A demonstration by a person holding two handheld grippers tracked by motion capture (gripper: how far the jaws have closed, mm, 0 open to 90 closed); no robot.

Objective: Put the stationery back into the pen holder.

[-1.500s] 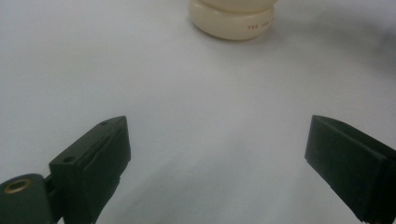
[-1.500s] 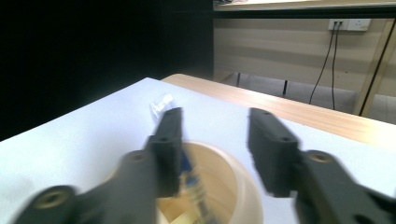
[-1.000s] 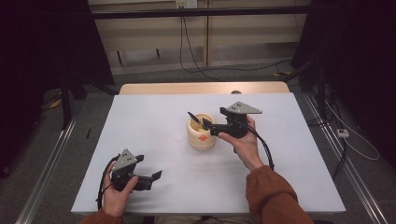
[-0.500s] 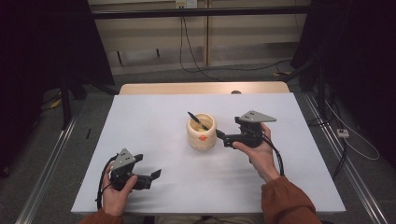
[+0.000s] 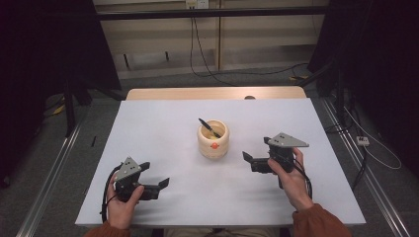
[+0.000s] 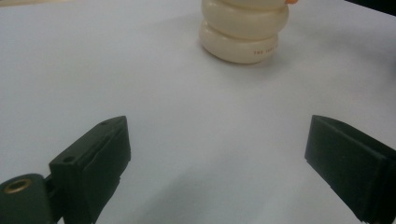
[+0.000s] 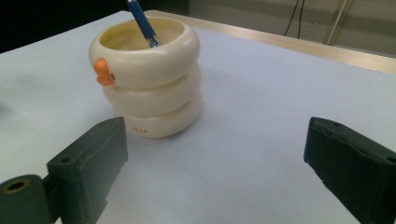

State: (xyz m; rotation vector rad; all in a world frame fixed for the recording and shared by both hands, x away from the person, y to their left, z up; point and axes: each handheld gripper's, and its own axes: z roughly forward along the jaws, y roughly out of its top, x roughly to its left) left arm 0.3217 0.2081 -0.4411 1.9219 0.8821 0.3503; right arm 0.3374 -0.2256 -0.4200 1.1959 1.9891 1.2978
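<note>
Pen holder point(image 5: 213, 139), cream, three stacked rings with a small orange knob point(image 5: 214, 145) on its front, stands upright near the middle of the white tabletop point(image 5: 163, 123). We see a dark pen point(image 5: 209, 128) leaning inside it, tip end down, top sticking out toward the far left. In the right gripper view the pen point(image 7: 142, 23) reads blue and rests against the holder's point(image 7: 148, 77) inner rim.

Right claw point(image 5: 253, 162) sits to the right of the holder, near it but apart, held low over the tabletop in the person's right hand point(image 5: 291, 180). Its jaws have just been opening and stand wide, nothing between them; in its own view they frame bare tabletop with the holder ahead on the left side.

Left claw point(image 5: 160, 186) is at the near left part of the tabletop, well apart from the holder, in the left hand point(image 5: 121, 207). Jaws wide apart, nothing between them; its view shows the holder's base point(image 6: 243, 35) farther off.
</note>
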